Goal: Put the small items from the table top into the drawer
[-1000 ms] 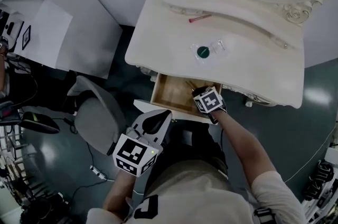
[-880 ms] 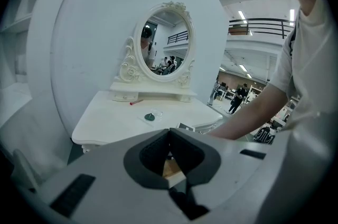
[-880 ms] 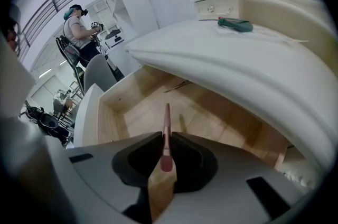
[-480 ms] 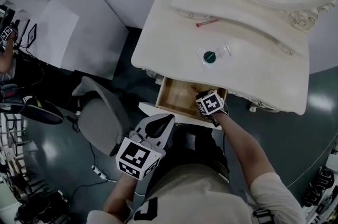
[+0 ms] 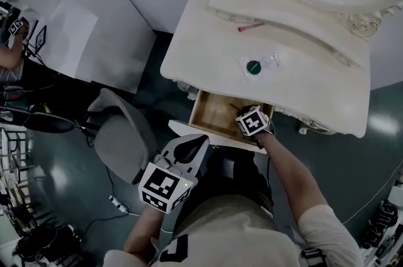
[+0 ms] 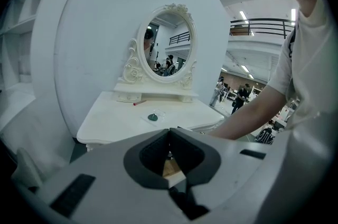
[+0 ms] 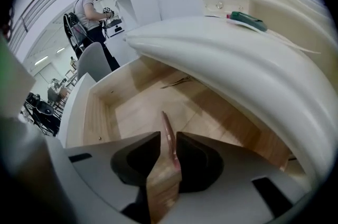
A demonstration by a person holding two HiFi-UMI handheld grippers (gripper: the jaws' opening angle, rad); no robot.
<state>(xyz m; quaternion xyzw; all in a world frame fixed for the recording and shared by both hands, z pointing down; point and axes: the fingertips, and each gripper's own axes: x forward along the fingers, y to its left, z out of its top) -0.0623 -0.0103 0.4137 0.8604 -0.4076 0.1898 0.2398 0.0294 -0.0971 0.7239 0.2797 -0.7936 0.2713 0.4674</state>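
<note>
The right tool [image 7: 168, 137] points down into the open light wooden drawer [image 7: 127, 109]. Its jaws have just been spreading, with a thin pink stick [image 7: 166, 123] standing between them. The left tool [image 6: 169, 132] is pressed together, empty.

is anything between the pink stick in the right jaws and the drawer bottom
Nothing visible. The pink stick stands between the right gripper's jaws, which have just been opening, over bare drawer floor; a thin dark pin lies farther back.
</note>
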